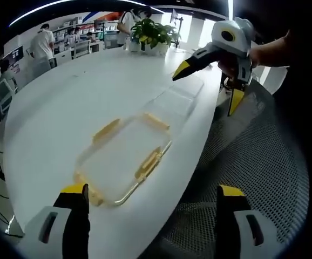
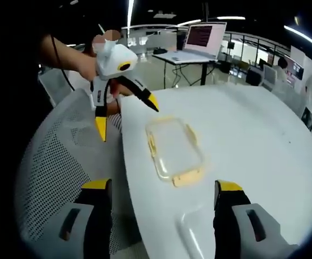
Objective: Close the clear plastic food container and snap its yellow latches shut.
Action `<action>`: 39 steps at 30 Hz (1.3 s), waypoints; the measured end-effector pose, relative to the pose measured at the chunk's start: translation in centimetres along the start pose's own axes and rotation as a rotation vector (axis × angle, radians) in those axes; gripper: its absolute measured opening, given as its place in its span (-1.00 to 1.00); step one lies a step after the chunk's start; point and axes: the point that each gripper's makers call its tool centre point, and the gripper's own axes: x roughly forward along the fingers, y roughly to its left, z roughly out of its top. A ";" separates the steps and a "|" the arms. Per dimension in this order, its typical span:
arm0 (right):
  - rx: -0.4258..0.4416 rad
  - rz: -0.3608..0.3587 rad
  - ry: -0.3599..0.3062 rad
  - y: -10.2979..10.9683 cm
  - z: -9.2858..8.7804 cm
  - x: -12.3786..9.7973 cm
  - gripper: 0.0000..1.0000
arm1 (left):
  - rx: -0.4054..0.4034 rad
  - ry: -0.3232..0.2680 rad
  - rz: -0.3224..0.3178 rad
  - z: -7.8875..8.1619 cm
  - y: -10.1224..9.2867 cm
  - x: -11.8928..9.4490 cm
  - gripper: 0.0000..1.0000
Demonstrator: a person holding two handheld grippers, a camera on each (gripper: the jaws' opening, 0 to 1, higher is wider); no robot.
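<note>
Both tongs, left [image 1: 150, 199] and right [image 2: 164, 197], stand wide open, empty, near the desk [image 1: 64, 108] edge. Closing hasn't begun: the lid [image 2: 175, 147] with yellow latches [image 2: 187, 179] lies at twelve o'clock, apart from what seems the clear container [image 1: 180, 97]. Next: lift the lid onto it.

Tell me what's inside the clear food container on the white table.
Nothing shows inside the container; through its clear plastic only the white table appears. Whether the lid with yellow latches sits on a base, I cannot tell.
</note>
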 end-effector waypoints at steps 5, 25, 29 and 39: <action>-0.007 0.008 0.016 -0.5 -0.1 0.4 0.46 | 0.006 0.020 0.002 -0.2 0.9 0.1 0.89; -0.047 0.018 0.083 -1.4 -0.5 2.9 0.35 | 0.099 0.124 -0.026 -1.4 3.2 0.6 0.76; -0.044 0.023 0.098 -1.7 -0.8 3.4 0.35 | 0.112 0.141 -0.031 -1.6 3.7 0.6 0.76; -0.051 0.022 0.124 -2.3 -0.8 4.4 0.28 | 0.185 0.193 -0.042 -1.9 4.8 0.9 0.69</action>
